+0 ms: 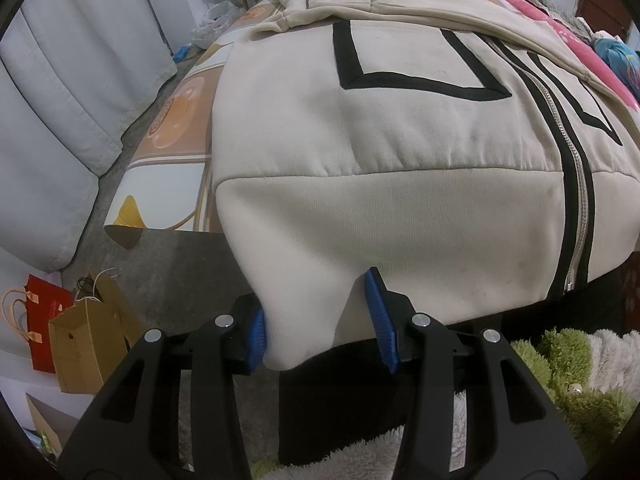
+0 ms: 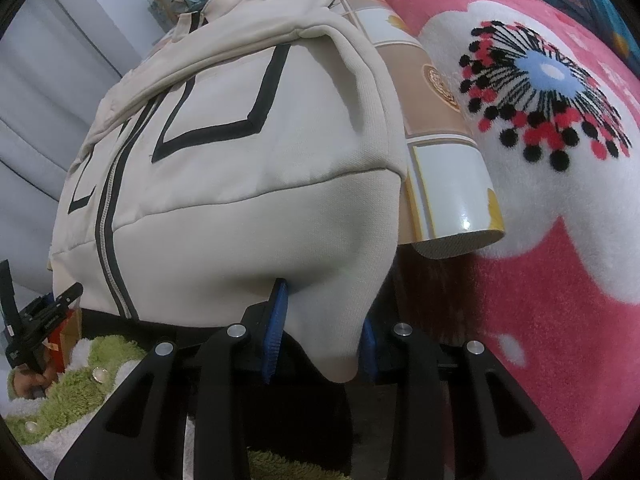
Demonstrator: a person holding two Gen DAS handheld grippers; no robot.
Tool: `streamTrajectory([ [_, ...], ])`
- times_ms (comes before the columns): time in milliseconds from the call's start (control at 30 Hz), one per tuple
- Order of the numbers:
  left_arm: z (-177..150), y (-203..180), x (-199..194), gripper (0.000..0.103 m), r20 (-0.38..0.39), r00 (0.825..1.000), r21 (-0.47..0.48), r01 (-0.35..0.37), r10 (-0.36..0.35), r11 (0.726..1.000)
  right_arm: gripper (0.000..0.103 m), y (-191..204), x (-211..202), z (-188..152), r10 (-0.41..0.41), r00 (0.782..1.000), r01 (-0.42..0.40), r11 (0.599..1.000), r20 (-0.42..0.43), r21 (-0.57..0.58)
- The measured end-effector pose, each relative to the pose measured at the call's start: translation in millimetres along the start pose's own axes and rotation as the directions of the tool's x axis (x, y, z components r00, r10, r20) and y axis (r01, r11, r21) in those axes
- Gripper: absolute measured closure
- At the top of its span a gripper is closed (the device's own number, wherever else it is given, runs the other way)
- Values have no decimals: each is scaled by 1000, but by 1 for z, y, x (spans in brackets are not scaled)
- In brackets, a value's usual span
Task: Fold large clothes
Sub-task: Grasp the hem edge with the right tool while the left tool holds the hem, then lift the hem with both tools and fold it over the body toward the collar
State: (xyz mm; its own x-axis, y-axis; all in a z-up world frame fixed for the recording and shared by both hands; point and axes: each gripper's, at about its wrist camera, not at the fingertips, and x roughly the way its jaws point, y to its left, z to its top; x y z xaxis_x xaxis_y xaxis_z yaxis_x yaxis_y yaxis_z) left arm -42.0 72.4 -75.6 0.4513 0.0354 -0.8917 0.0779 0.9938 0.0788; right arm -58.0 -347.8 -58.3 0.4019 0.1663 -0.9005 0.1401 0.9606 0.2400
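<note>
**Jacket hem held at both corners**

Jacket (image 1: 400, 128), cream with black trim and a silver zipper (image 1: 576, 204) down its front, lies flat on a surface covered by a patterned mat (image 1: 176, 120); its ribbed hem hangs over the near edge toward both cameras; a sleeve (image 1: 440, 12) is folded across the upper chest.

Left hand-held gripper (image 1: 320, 328) has the hem's left corner between its blue pads (image 1: 256, 336); the left pad presses against the cloth, the right pad stands just beside it, and the jaws are not fully together, so a firm clamp cannot be told from this view.

Right hand-held gripper (image 2: 324, 340) has the hem's right corner hanging down between its fingers; the left blue pad (image 2: 276, 328) touches the fabric, while the right pad is mostly hidden behind the cloth, so whether it is clamped cannot be told either.

In the right wrist view the left hand-held gripper shows at the far left edge, near the hem; a pink floral blanket (image 2: 540, 240) lies just beside the mat on the right; a green and white shaggy rug (image 1: 568, 376) sits below the hem; paper bags (image 1: 80, 336) stand on the floor at left.
</note>
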Motion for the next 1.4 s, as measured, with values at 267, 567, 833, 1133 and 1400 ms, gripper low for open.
streamTrajectory([
  [267, -2, 0, -2, 59, 3, 1000, 2, -2, 2, 1000, 72, 2, 0, 1, -8, 1000, 8, 1000, 6, -17],
  [567, -10, 4, -18, 80, 33, 999, 28, 20, -21, 999, 88, 4, -9, 1, -7, 1000, 8, 1000, 28, -27],
  [833, -6, 38, -60, 94, 132, 928, -90, 362, -349, 928, 96, 4, -36, 1, 40, 997, -41, 999, 65, 4],
  [1133, 22, 56, -84, 95, 292, 747, -149, 653, -598, 743, 96, 11, -85, 22, 148, 971, -152, 988, 189, 4],
  [1400, 61, 66, -55, 95, 320, 753, -249, 652, -575, 716, 96, 22, -82, 55, 156, 946, -167, 986, 284, 17],
])
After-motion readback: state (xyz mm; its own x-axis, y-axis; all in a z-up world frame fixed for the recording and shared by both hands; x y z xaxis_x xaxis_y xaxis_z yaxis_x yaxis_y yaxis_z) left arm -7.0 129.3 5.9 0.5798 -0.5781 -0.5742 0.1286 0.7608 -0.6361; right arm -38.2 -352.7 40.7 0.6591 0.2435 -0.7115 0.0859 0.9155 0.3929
